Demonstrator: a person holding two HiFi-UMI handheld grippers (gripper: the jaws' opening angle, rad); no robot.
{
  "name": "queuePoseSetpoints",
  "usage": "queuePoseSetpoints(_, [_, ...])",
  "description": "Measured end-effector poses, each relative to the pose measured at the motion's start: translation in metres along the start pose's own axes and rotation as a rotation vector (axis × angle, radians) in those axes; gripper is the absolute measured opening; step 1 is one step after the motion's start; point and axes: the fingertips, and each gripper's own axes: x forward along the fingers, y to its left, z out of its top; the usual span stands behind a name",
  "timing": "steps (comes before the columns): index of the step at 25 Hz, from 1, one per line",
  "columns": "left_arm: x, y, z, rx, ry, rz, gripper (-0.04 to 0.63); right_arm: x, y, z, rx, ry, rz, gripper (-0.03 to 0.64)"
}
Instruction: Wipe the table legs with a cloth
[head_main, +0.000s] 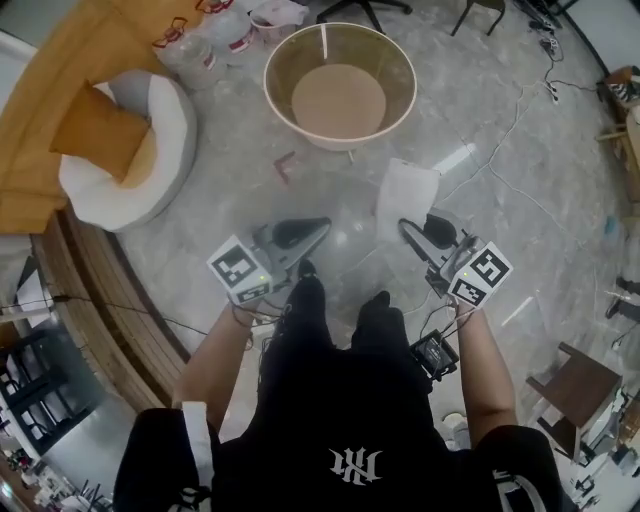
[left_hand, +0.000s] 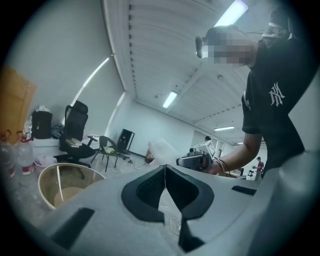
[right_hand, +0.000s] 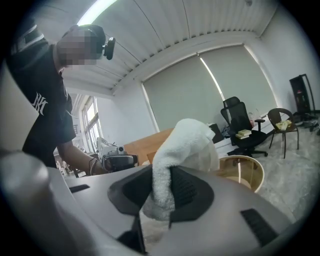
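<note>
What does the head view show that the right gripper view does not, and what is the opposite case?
Only the head view shows the white floor cushion with its orange pillow and the bottles on the floor.

Only the right gripper view shows the window blind and the jaws of the right hand-held gripper shut on the white cloth.

Both views show the white cloth, the round table and the left hand-held gripper.

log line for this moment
left gripper: shut, empty | right gripper: shut on cloth | wiping: not under way
</note>
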Motion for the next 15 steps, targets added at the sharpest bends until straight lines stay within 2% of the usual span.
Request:
queuePoseSetpoints(7, [0.046,0.051,-0.063,-0.039,0.04,0.032,0.006,0.009,-0.086,-0.046,-0.105,0.062,0.006,0.087])
queuePoseSetpoints(10, [0.066,0.06,-0.104,-0.057,0.053,0.054,0.006,0.005,-0.128,-0.076,-0.121,0.05,0.027,0.087])
queuePoseSetpoints(15, [0.1,0.084,-0.166,-0.091,0.018,0.098,0.006,0.003,-0.197,-0.108,-0.162,-0.011,0.056,0.087])
